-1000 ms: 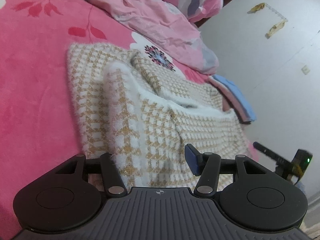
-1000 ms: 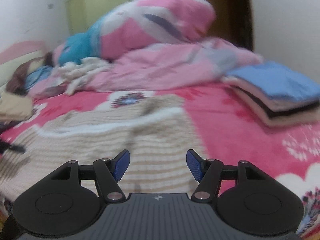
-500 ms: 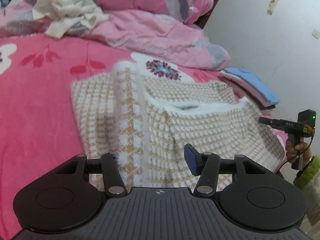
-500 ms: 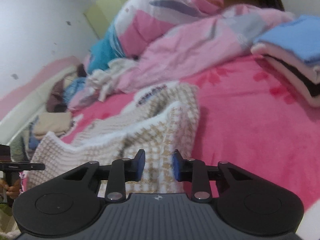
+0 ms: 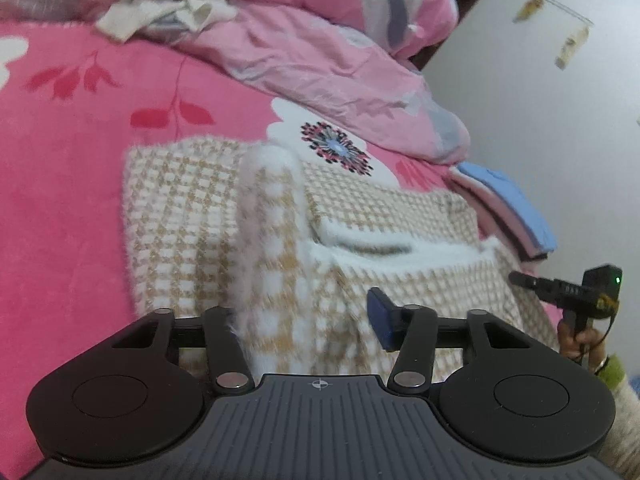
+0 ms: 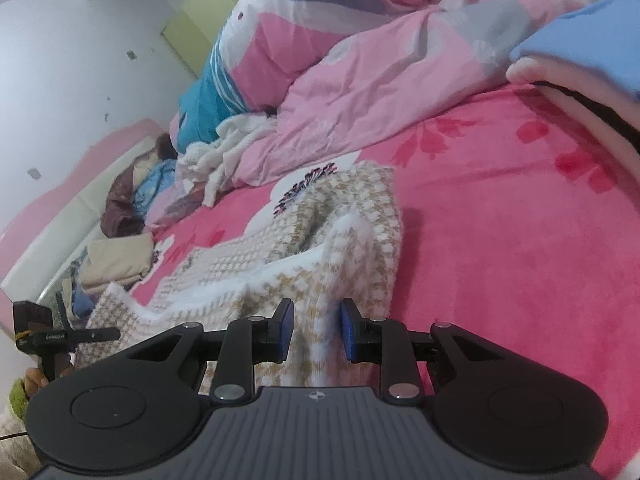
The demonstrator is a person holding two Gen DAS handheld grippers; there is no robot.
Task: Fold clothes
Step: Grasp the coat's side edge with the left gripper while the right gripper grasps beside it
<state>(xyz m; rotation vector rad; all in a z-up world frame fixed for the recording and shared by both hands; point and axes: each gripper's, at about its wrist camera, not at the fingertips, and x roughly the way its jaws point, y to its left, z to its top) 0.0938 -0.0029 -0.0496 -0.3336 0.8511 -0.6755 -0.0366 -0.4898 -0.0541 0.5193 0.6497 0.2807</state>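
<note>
Both grippers are on the fuzzy beige-and-white houndstooth knit garment (image 5: 192, 216), which lies spread on the pink floral bed cover (image 5: 60, 208) in the middle of each view. In the left wrist view the left gripper (image 5: 308, 320) is closing on a raised fold of the knit; the blue pad sits at centre right, while the other pad is buried in the fluff, so whether the fingers (image 5: 382, 322) already pinch cannot be told. In the right wrist view the right gripper (image 6: 316, 330) is also closing, its blue pads flanking a hanging edge of the knit at lower centre, with fabric between them and seemingly caught.

The step looks like lifting the near hem to fold it over. Doing it well likely means finishing both pinches first, then raising the two corners together and level, so the soft knit stays taut between them. The folded blue and pink stack (image 6: 580, 52), upper right, should stay undisturbed.
</note>
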